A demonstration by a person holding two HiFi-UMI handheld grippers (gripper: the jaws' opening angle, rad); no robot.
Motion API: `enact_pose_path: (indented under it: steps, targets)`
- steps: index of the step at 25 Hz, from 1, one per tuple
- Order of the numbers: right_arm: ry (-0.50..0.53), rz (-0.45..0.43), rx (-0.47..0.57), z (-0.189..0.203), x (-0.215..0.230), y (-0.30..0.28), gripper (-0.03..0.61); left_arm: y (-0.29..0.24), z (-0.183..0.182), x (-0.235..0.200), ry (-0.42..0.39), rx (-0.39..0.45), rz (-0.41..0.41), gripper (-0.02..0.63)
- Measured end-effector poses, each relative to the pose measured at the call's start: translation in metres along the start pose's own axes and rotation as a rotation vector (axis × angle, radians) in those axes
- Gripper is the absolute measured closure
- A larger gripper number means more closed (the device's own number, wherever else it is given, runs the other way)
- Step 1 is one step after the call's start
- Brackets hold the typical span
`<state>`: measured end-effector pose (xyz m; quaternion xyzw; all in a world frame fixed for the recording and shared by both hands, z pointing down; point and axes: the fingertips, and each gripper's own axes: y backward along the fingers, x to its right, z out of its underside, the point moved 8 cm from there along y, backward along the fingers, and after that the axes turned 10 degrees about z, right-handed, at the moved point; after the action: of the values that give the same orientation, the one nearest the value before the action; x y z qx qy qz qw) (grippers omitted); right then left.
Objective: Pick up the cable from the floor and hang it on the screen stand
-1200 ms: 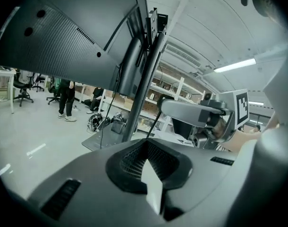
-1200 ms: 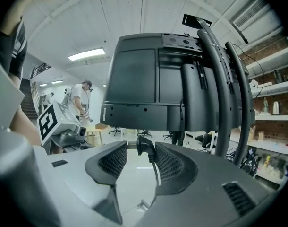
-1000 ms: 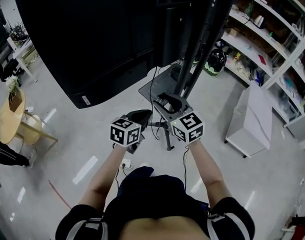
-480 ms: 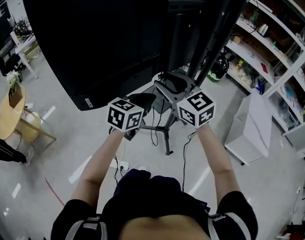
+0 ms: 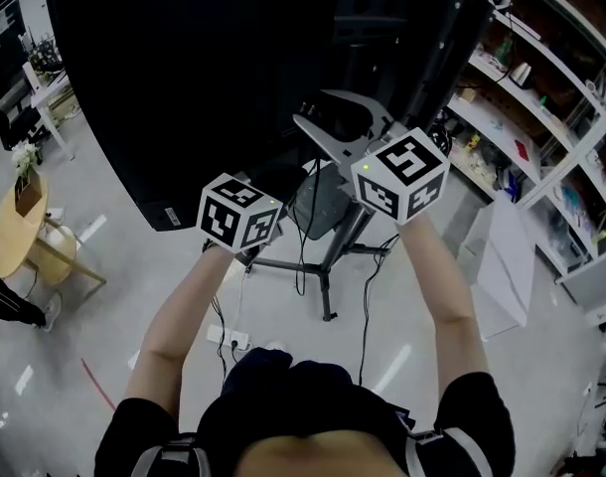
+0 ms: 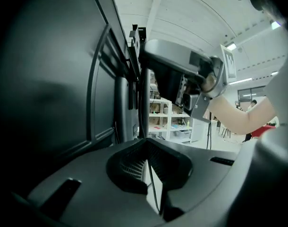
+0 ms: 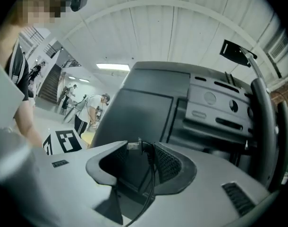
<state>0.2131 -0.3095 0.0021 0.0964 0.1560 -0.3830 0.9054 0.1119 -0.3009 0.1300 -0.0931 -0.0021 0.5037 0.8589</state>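
Note:
My left gripper [image 6: 145, 145] is shut on a thin black cable [image 6: 152, 183] that runs down out of its jaws. In the right gripper view my right gripper [image 7: 137, 148] is shut on the cable's metal plug [image 7: 133, 146], with the black lead [image 7: 151, 178] looping down between the pads. The head view shows both grippers held high in front of the big black screen [image 5: 184, 87] and its dark stand post [image 5: 442, 48]. From the grippers, strands of cable [image 5: 365, 296] hang down to the floor by the stand's feet [image 5: 323, 266].
A white power strip [image 5: 228, 338] lies on the floor near my feet. White shelves [image 5: 541, 117] and a white cabinet [image 5: 507, 256] stand at the right. At the left are a round wooden table [image 5: 15, 232] and a person's leg [image 5: 10, 306].
Both grippers have risen from near the stand's base to the height of the screen's back, carrying the cable up. The right one climbed higher than the left.

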Motion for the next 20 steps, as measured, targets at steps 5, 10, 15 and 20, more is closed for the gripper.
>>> enact_pose_path:
  steps: [5,10,15,20]
  targets:
    - [0.105,-0.011,0.062,-0.055,0.012,-0.013,0.391,0.008,-0.022,0.000,-0.021,0.040,0.003,0.611]
    - [0.159,-0.011,0.097,-0.096,0.023,-0.027,0.391,0.013,-0.049,0.011,-0.082,0.078,0.021,0.611]
    - [0.213,-0.012,0.115,-0.131,0.031,-0.037,0.391,0.006,-0.060,0.018,-0.112,0.094,0.033,0.611]
    - [0.213,-0.030,0.146,-0.174,0.040,-0.047,0.391,0.001,-0.058,0.010,-0.099,0.100,0.032,0.611]
